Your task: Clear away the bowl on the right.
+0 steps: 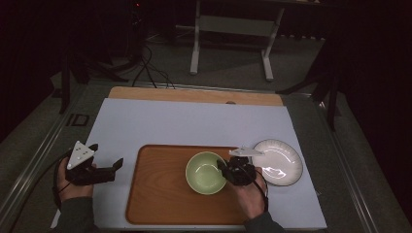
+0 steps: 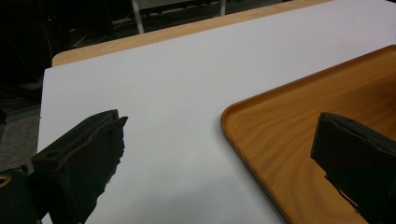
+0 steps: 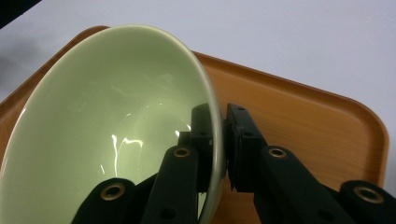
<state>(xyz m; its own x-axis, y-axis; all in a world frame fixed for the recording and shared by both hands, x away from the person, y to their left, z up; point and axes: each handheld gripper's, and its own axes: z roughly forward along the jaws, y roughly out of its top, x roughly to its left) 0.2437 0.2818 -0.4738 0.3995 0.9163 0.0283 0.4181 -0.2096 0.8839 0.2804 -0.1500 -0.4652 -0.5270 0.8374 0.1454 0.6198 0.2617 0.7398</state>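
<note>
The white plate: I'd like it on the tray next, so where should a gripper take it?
By the rim of the white plate, on the edge nearest the person, probably. It lies flat on the sheet beside the tray, so only the thin raised lip offers a pinch, as the right gripper does on the green bowl.

The desk (image 1: 194, 94) has a wooden top, bare along its far edge. A pale white sheet (image 1: 184, 124) lies on it and covers the rest, reaching the near edge and both side edges. On the sheet, a wooden tray (image 1: 155, 194) with rounded corners lies toward the near edge, about midway between the sides. A white plate (image 1: 282, 162) lies on the sheet just beside the tray, toward the right edge.
</note>
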